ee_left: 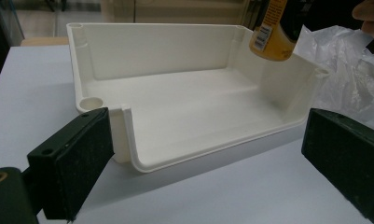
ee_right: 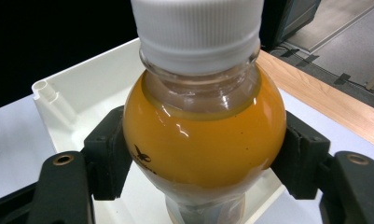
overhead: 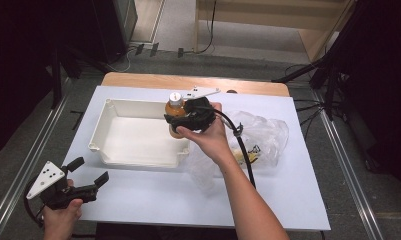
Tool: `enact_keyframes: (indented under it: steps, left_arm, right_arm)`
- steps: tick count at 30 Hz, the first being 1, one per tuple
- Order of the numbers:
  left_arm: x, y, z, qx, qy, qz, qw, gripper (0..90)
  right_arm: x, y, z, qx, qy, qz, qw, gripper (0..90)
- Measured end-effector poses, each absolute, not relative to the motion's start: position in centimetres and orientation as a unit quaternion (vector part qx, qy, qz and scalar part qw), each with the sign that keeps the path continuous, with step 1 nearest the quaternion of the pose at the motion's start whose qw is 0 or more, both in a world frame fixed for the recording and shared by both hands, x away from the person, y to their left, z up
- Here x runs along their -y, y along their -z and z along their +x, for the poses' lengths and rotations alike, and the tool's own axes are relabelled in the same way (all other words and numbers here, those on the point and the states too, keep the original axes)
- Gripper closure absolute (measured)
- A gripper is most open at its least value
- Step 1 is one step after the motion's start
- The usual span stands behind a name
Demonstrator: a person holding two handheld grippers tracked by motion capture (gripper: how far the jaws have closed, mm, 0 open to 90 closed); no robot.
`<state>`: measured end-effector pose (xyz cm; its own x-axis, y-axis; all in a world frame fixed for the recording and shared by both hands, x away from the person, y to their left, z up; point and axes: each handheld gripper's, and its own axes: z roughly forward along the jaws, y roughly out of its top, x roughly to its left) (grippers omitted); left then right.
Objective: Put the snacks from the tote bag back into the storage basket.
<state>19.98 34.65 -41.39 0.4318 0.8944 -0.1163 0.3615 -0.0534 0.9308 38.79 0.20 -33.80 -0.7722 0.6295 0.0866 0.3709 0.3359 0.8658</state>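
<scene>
A bottle of orange drink (ee_right: 203,144) with a white cap is clamped between the black pads of my right gripper (ee_right: 204,154), upright. In the high view the right gripper (overhead: 180,120) holds the bottle (overhead: 174,105) over the right end of a white tray (overhead: 108,107). The bottle's labelled bottom (ee_left: 271,35) hangs above the tray's right wall (ee_left: 292,88) in the left gripper view. My left gripper (overhead: 92,172) rests open near the table's front left corner, jaws wide apart with nothing between them, aimed at the tray's near wall.
A crumpled clear plastic bag (overhead: 260,137) with something yellow inside lies right of the tray. The tray's floor (ee_left: 184,107) is bare. The white tabletop (overhead: 153,192) has a wooden strip (overhead: 138,80) along the far edge. Cables lie on the floor beyond.
</scene>
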Motion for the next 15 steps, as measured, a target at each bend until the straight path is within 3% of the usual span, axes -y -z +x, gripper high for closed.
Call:
enact_keyframes:
  steps: [15]
  left_arm:
    - [-34.7,41.4,20.0,-0.464,-0.263,0.677,0.507,2.6]
  right_arm:
    - [-0.4,35.0,38.7,-0.809,-0.48,0.314,0.131,30.5]
